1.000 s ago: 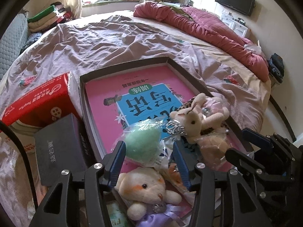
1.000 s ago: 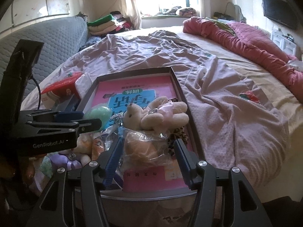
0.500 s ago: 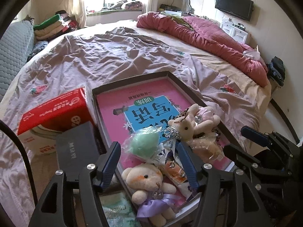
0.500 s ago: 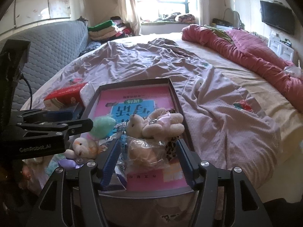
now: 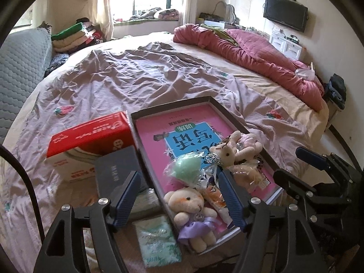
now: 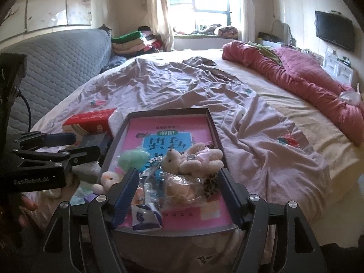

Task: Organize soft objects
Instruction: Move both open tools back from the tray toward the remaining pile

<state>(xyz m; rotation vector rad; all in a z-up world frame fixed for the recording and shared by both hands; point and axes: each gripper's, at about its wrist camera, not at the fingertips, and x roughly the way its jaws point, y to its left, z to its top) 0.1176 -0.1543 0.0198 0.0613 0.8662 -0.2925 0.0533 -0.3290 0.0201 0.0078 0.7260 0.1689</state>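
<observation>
**Bedroom with a tray full of soft toys**

Big bed (image 5: 159, 72) fills the room, with a wrinkled purple sheet and a red quilt (image 5: 257, 52) at the upper right of the frame. A dark tray (image 5: 173, 108) sits on the bed near the bottom middle. A pink book (image 5: 157, 134) lies flat inside it.

The soft toys are piled at the near end of the tray, on top of the book. A white teddy bear (image 5: 188, 204) with a purple bow lies at the tray's near corner. A green fluffy ball (image 5: 186, 170) in a clear bag sits just behind it. A tan bunny (image 5: 236, 150) lies to the right, on top of a bagged brown toy (image 6: 182, 188).

The left claw (image 5: 179, 198) is opening. Its blue fingers (image 5: 126, 195) stand wide apart over the teddy bear and hold nothing. The right claw (image 6: 177, 195) is opening too. The bagged brown toy is between its fingers, but they do not press on it.

A red box (image 5: 91, 136) and a dark box (image 5: 118, 170) sit left of the tray. A green packet (image 5: 157, 238) lies on the bed at the bottom.
</observation>
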